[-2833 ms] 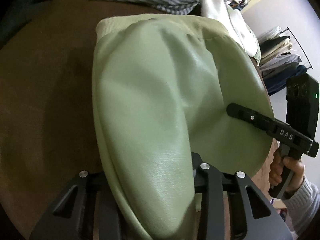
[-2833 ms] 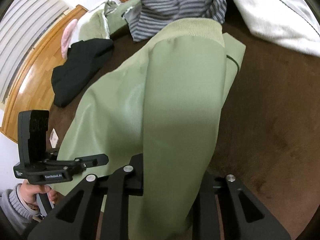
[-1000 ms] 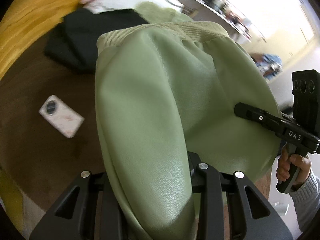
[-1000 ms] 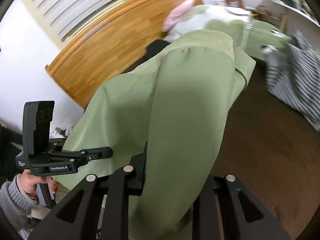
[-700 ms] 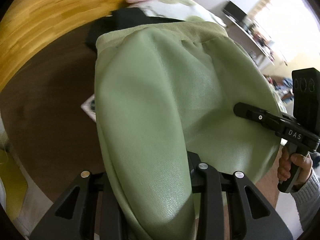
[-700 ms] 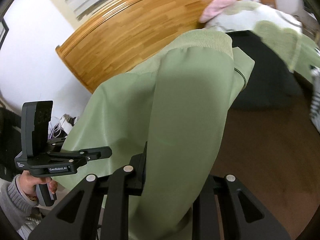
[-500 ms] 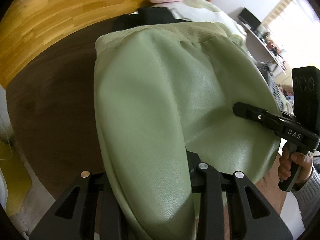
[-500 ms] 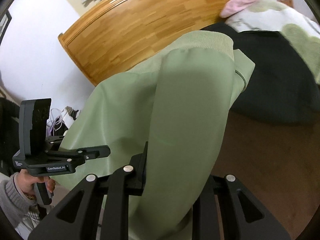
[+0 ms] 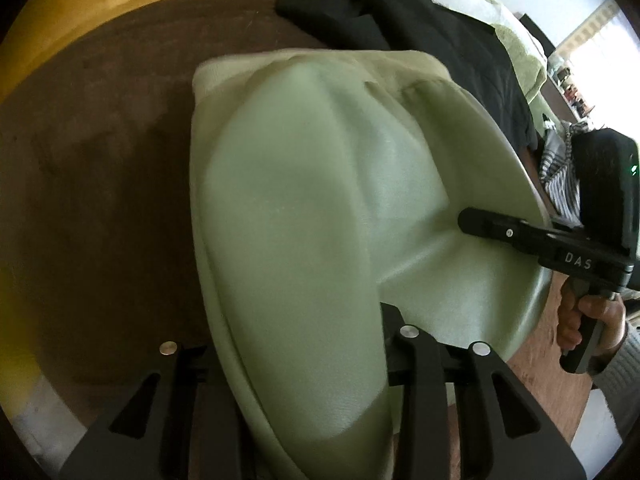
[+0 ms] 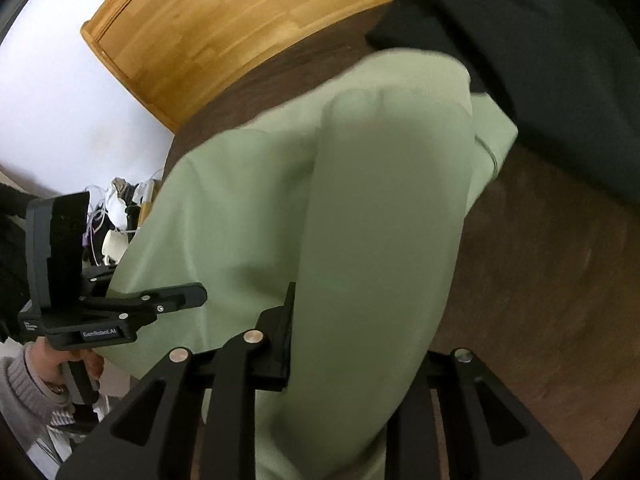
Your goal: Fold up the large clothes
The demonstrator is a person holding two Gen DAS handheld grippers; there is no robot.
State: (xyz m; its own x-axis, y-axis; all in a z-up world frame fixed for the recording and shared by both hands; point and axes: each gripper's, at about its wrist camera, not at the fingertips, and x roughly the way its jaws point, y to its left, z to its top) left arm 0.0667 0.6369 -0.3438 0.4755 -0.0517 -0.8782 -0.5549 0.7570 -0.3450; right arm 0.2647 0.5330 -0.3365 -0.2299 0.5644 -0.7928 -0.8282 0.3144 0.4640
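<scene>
A folded light green jacket (image 9: 312, 208) with a ribbed hem hangs between both grippers above the brown bed cover (image 9: 92, 168). My left gripper (image 9: 296, 360) is shut on one near corner of it; the fabric drapes over the jaws and hides the fingertips. My right gripper (image 10: 352, 344) is shut on the other near corner of the jacket (image 10: 360, 208). The right gripper also shows in the left wrist view (image 9: 480, 224), clamped on the jacket's edge. The left gripper shows in the right wrist view (image 10: 188, 300), likewise on the edge.
A black garment (image 9: 420, 16) lies on the brown cover just beyond the jacket's hem; it also shows in the right wrist view (image 10: 540, 60). A wooden headboard (image 10: 248, 20) runs along the far edge. A striped garment (image 9: 560, 176) lies at right.
Both grippers have swung the held jacket round towards the headboard and down, so the hem now sits near the black garment. The grips have not changed.
</scene>
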